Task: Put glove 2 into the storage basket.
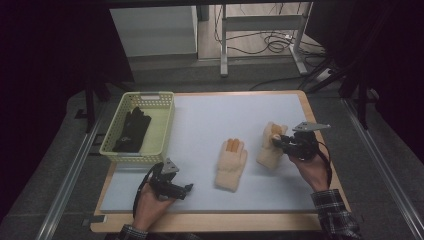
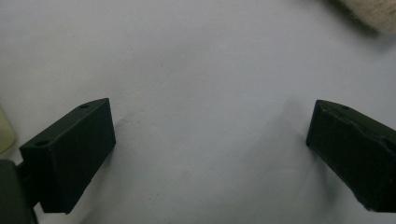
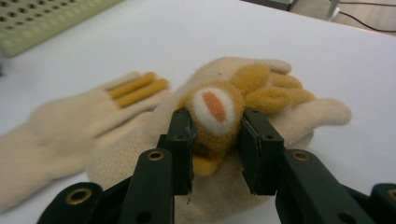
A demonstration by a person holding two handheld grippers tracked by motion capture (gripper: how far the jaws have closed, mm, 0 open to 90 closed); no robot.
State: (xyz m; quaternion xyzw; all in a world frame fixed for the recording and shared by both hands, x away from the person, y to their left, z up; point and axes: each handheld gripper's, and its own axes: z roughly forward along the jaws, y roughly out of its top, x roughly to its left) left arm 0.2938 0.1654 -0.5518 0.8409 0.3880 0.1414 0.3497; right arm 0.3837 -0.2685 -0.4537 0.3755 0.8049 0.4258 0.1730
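Gripping a cream glove (image 3: 280, 121) by its orange patch, the right claw (image 3: 215, 140) lifts it; the left claw (image 2: 205, 140) gapes wide over the counter (image 2: 196, 56).

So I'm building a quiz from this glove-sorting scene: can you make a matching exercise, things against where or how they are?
Things:
1. black glove
2. flat cream glove
3. cream glove with the fuzzy patch
4. left gripper

Places or states:
a. pinched by the right gripper
b. open over bare table
c. inside the yellow basket
d. lying mid-table, untouched

Pairs: 1-c, 2-d, 3-a, 4-b
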